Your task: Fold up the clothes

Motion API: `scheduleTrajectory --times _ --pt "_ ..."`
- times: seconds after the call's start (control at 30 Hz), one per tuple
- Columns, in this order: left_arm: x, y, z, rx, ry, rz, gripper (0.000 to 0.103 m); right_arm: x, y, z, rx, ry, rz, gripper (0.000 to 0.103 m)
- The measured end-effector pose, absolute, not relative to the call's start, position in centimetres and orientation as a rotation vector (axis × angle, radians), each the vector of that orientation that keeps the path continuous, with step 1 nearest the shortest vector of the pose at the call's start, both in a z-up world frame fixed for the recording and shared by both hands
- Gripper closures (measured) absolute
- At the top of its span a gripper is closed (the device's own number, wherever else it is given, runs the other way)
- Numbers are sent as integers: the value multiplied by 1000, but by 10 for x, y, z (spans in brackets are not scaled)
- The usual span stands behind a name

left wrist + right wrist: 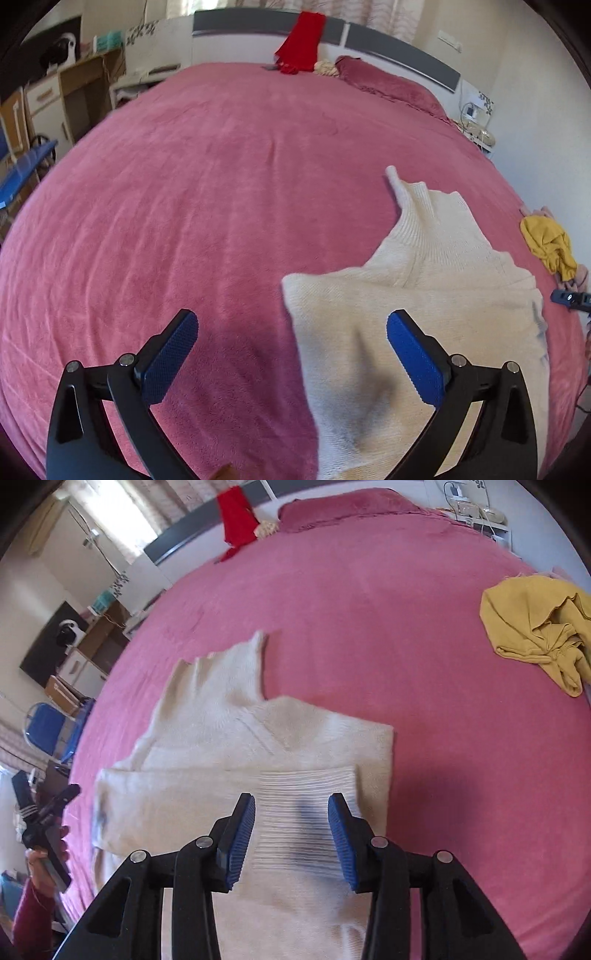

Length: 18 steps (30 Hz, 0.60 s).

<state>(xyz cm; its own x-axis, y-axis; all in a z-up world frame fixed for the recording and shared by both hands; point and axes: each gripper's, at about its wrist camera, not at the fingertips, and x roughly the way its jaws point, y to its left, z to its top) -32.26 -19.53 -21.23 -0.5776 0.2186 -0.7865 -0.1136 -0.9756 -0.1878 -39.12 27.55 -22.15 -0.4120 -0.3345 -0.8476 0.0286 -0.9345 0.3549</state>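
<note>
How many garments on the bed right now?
3. Cream sweater lies spread at the near edge, under both grippers; crumpled yellow garment sits at the right edge; red garment hangs over the headboard. Something pinkish beside the yellow one may be more.

My left wrist camera sits just behind the left claw, tilted down along its fingers, close above the pink bed. My right wrist camera rides behind the right claw, pitched down likewise. Both face the headboard and share the cream sweater lying under each claw, the yellow garment beyond, and the red cloth.
</note>
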Motion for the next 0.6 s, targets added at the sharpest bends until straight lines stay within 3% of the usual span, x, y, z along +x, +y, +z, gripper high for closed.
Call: scheduleTrajectory --times 0.2,0.3,0.4,0.43,0.57,0.6 --pt "-341 -203 -229 -1396 -273 2565 0 -409 265 -247 1683 -255 -2426 70" --pt "-352 -193 -236 -1429 -257 2537 0 -415 257 -256 1712 -190 -2440 96" --pt "-361 -184 -241 -1447 -299 2498 0 -416 256 -259 1721 -174 -2460 98" --pt "-362 -181 -242 -1453 -304 2493 4 -415 256 -258 1714 -157 -2472 100" --pt "-355 -169 -239 -1462 -225 2538 48 -408 257 -256 1702 -100 -2499 101" --pt "-351 -168 -236 -1449 -186 2571 53 -407 257 -255 1701 -72 -2507 101"
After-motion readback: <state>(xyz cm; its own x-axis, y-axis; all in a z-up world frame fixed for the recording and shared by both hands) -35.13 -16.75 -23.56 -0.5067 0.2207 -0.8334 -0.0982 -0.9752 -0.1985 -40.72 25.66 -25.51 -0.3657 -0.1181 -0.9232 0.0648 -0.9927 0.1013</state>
